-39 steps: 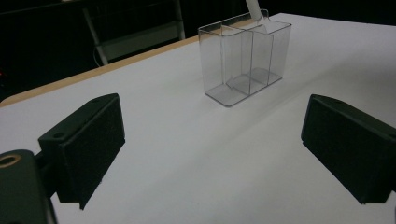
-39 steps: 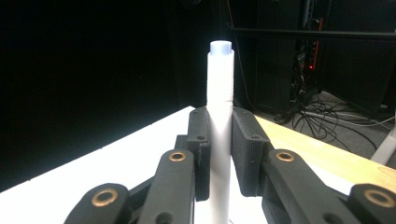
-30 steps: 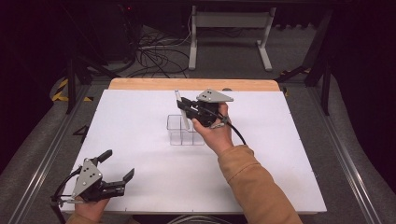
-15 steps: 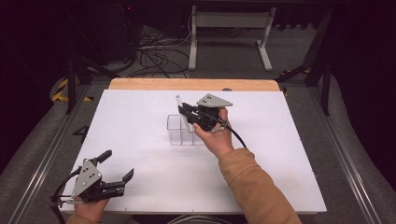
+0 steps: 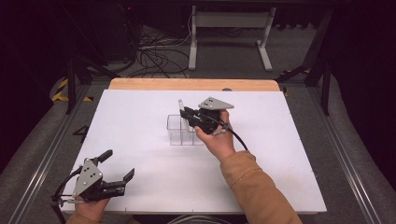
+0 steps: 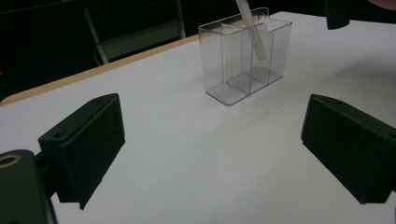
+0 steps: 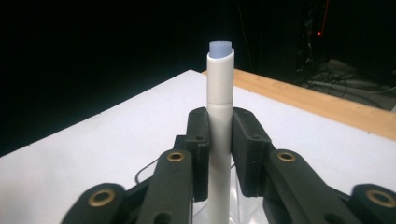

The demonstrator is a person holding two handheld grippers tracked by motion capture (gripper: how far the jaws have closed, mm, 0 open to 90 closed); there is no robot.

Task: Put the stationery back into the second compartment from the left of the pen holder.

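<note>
Marker (image 7: pixel 219 116) is hanging clenched in right gripper (image 5: pixel 189 116) over clear holder (image 5: pixel 182 130), frame center; lower straight. Left gripper (image 5: pixel 116 170) is idling released.

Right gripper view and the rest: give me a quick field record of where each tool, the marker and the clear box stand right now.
right tool: shut on the white marker, above the clear box
white marker: roughly upright, pale blue end up, lower end inside the box, tilted in the left gripper view
clear box: divided organizer, mid-table, upright; which compartment holds the marker, unclear
left tool: open, holding nothing, near the table's front-left corner
table: white top, wooden strip along the far edge
</note>
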